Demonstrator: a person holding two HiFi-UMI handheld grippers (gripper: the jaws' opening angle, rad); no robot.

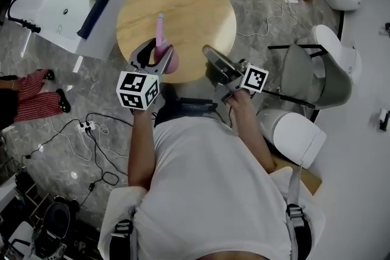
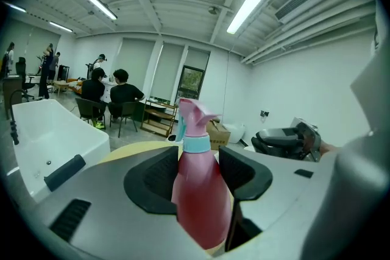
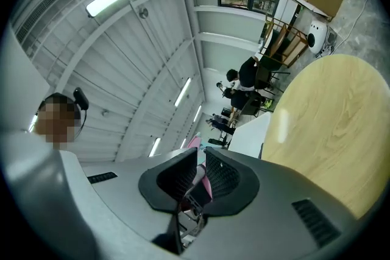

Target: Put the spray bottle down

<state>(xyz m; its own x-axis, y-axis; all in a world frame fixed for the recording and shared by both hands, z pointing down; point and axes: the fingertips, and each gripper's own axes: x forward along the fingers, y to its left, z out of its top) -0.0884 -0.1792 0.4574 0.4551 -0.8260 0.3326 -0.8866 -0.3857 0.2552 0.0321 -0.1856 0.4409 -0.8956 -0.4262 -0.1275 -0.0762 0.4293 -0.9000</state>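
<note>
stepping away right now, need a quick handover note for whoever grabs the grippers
Left gripper: shut on the pink spray bottle, held over the near edge of the round wooden table, spray head pointing away from the person.
Right gripper: jaws together, nothing held, by the table's near right edge.
Done: the bottle is gripped and over the table. The views do not show whether it touches the top.
Left: set it down on the bare tabletop, open the left jaws, and back away.
</note>
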